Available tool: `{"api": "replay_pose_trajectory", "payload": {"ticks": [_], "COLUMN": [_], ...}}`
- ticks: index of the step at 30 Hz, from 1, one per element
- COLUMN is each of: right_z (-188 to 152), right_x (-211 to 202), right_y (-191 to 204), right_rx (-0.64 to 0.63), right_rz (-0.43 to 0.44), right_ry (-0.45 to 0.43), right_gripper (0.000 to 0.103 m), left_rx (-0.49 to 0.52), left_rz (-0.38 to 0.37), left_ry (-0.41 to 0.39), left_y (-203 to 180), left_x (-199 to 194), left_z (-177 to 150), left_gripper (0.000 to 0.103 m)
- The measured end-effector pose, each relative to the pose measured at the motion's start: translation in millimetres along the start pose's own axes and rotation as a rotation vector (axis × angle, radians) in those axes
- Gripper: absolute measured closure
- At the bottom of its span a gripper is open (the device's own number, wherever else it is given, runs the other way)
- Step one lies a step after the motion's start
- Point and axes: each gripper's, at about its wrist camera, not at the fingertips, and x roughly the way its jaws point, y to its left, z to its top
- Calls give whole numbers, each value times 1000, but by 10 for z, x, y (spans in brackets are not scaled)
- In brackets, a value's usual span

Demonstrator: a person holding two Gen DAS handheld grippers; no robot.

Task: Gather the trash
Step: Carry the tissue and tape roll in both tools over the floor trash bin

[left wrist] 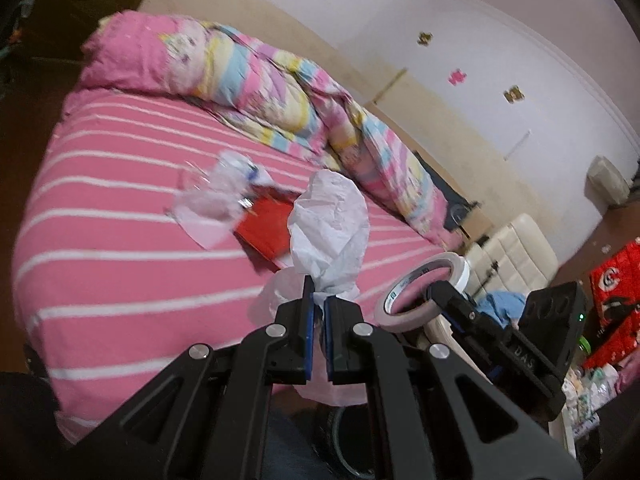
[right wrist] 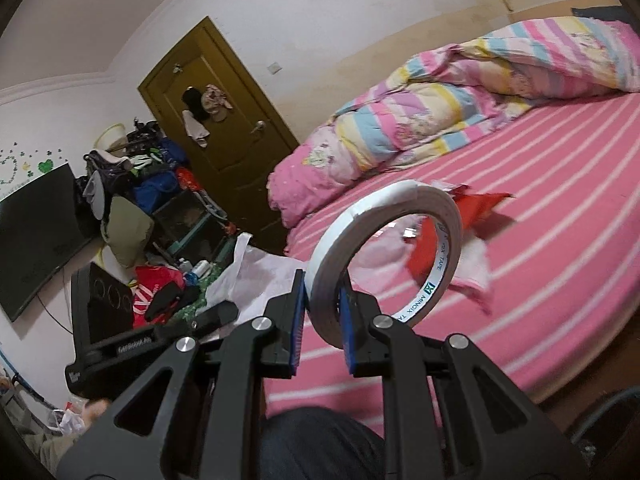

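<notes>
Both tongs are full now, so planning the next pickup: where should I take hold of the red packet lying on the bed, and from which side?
Grip the red packet by its free near edge, coming in low from the bed's front. It lies flat on the striped bed sheet, so only an edge gives purchase, and crumpled clear plastic covers its far left corner.

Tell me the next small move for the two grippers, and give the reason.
Probably carry both loads off the bed to wherever trash is being gathered; no bin shows clearly. The left gripper is shut on a white bag, and the right gripper is shut on a tape roll, so neither can pick anything more. A red packet and clear wrapper lie on the bed.
</notes>
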Motion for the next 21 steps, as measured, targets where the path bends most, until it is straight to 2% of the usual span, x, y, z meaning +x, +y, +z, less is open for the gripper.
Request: {"api": "replay_pose_trajectory", "payload": {"ticks": [5, 13, 21], "right_z": [-182, -583, -1062], "right_x": [-479, -1161, -1588], "right_y": [-310, -1010, -1730], "right_rx": [39, 150, 288], "right_rz": [-79, -213, -337], "right_ry": [-8, -22, -21], "right_gripper": [87, 87, 87], "left_rx": [31, 101, 182], "left_rz": [-57, -130, -151], "left_ry": [110, 349, 552], "left_y": [-360, -959, -1406], "left_x": [329, 1120, 1851], "left_z": [-215, -815, -1421], "left_gripper": [99, 99, 99]}}
